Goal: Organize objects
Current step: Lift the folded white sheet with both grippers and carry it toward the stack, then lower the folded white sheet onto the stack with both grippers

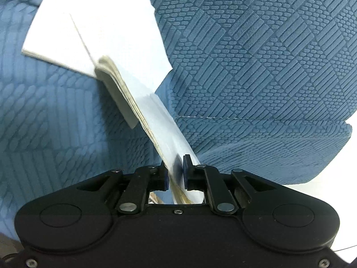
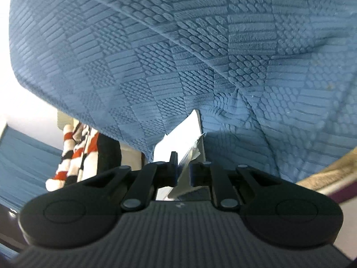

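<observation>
A paper booklet (image 1: 125, 51) with white pages and yellowed page edges hangs open above a blue textured sofa (image 1: 256, 55). My left gripper (image 1: 175, 167) is shut on its lower end; the pages fan out up and to the left from the jaws. In the right wrist view my right gripper (image 2: 183, 163) is shut on a thin white and blue sheet (image 2: 189, 138) that stands on edge between the pads. Whether this sheet belongs to the same booklet I cannot tell. Blue patterned sofa fabric (image 2: 156, 55) fills the space above and beyond it.
The sofa seat cushion's front edge (image 1: 290, 134) runs along the right of the left wrist view. A red, white and black striped cloth (image 2: 75, 151) hangs at the lower left of the right wrist view. A beige edge (image 2: 330, 169) shows at lower right.
</observation>
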Available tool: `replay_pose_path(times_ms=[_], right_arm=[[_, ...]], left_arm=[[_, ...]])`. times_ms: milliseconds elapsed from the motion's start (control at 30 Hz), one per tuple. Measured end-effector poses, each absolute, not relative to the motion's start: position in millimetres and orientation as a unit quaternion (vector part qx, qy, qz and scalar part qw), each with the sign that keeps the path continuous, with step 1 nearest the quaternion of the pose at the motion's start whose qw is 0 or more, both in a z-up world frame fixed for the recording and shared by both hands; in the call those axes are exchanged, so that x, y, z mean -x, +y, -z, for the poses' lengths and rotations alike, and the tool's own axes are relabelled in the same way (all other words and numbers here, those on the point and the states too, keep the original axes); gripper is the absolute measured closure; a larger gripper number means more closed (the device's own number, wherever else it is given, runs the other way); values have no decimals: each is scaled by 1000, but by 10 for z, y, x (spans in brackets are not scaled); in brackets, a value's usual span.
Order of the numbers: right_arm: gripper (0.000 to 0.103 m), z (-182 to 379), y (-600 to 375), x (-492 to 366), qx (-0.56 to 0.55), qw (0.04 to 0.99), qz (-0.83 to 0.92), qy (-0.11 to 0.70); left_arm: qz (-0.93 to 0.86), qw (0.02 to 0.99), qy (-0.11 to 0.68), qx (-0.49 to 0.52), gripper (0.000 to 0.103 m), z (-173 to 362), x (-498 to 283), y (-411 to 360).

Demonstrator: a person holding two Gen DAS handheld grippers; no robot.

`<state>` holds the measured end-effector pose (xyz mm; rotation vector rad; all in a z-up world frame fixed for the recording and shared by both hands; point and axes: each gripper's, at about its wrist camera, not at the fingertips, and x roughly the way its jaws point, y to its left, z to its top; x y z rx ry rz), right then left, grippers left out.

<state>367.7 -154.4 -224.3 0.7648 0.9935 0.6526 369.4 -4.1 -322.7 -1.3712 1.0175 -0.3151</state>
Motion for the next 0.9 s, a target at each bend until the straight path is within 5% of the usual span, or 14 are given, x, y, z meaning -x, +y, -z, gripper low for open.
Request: replay_pose_path(times_ms=[900], right_arm=[[91, 1193, -2565, -2818, -335, 817, -264, 389]], left_arm=[[220, 678, 483, 508, 87, 2247, -3290, -861]])
